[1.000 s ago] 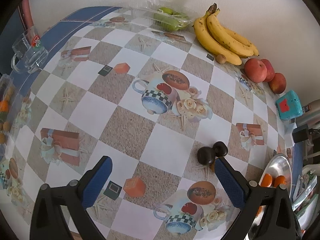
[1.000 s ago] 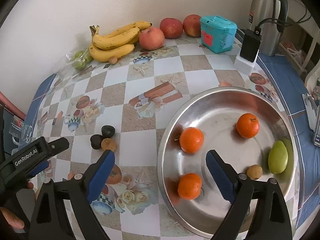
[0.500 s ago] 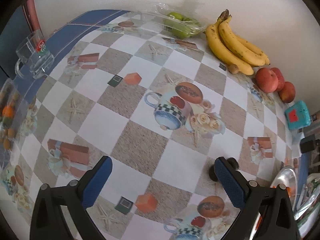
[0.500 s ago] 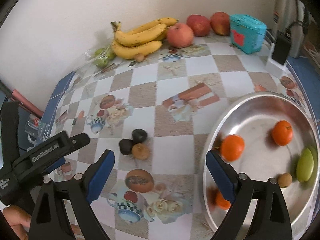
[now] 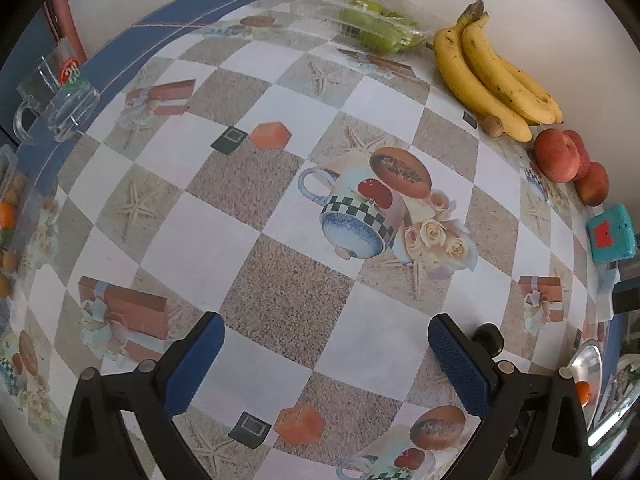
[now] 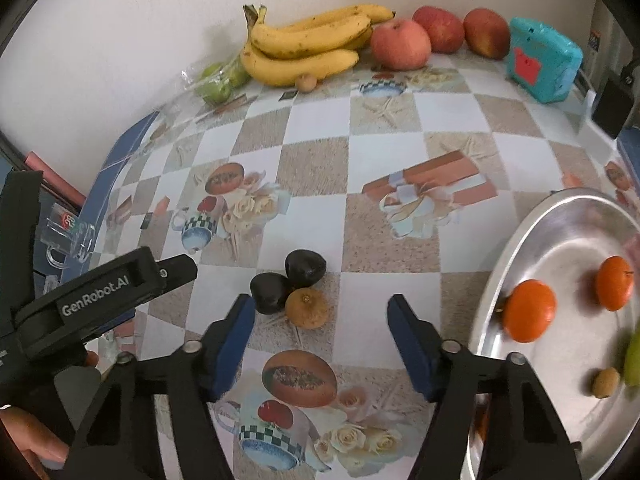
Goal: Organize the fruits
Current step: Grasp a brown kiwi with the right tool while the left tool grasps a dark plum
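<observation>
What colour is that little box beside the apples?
Teal box with a red patch on its front, clearest in the right wrist view.

Plain pale wall (image 6: 100,40) — checkered printed tablecloth (image 5: 280,288) below.

Open tablecloth (image 6: 384,168) mid-table, easy passage. Obstacles: dark fruits (image 6: 288,280) w/ brown fruit (image 6: 307,307) ahead of right gripper (image 6: 320,344), metal tray (image 6: 520,264) to its right, bananas (image 6: 308,46) & apples (image 6: 400,44) along back wall.

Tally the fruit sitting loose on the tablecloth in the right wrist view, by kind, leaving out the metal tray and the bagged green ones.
Bananas: 3 visible
Red apples: 3
Dark fruits: 2
Small brown fruits: 2
Total: 10
</observation>
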Available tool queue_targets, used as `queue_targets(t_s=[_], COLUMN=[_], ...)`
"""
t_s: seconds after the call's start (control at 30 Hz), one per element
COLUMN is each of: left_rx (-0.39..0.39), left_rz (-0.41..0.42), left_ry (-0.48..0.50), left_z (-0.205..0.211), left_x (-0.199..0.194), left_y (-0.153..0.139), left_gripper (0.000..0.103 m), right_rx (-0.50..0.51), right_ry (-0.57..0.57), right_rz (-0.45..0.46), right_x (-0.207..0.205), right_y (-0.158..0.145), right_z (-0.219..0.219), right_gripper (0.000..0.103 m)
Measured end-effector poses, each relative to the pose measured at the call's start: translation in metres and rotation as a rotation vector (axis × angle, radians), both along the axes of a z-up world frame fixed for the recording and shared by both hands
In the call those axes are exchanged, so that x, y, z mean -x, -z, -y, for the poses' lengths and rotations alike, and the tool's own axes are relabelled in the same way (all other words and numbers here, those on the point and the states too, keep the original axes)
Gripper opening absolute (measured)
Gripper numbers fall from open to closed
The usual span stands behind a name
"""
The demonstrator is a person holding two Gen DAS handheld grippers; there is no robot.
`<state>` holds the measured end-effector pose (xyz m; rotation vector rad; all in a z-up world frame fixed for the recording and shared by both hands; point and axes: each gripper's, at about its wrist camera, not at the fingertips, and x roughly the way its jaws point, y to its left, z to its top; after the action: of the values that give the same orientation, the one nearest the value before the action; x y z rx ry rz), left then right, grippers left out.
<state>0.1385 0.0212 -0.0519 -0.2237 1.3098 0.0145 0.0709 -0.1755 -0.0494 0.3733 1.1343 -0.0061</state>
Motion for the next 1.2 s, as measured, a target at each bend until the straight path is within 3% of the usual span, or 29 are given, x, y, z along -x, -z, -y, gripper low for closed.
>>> queue_targets(t_s=[0.2, 0.33, 0.6, 0.93, 1.13, 1.2], left_rx=[0.029, 0.036, 0.048, 0.124, 0.151, 0.164], left_rz=[-0.005, -0.010, -0.015, 0.003, 0.023, 0.024], left_ry=[0.001, -0.003, -0.011, 0.053, 0.158, 0.194], left_z=[0.002, 0.001, -0.001, 0.014, 0.036, 0.043], left_x=[-0.001, -0.002, -0.002, -0.002, -0.001, -0.001], left_y=[0.001, 0.002, 0.002, -0.004, -0.007, -0.007], left_gripper=[0.103, 0.103, 0.103, 0.102, 0.083, 0.072], right_rx=[-0.029, -0.043, -0.050, -0.059, -0.045, -0.040], right_ry=[0.002, -0.006, -0.013, 0.039, 0.099, 0.113], right_rz=[-0.023, -0.028, -0.024, -0.025, 0.009, 0.025], right_x=[-0.005, -0.007, -0.008, -0.001, 0.009, 0.012], right_y=[0.012, 0.015, 0.015, 0.004, -0.014, -0.021], right_z=[-0.001, -0.004, -0.006, 0.008, 0.029, 0.035], right_gripper=[0.045, 0.044, 0.027, 0.027, 0.027, 0.027])
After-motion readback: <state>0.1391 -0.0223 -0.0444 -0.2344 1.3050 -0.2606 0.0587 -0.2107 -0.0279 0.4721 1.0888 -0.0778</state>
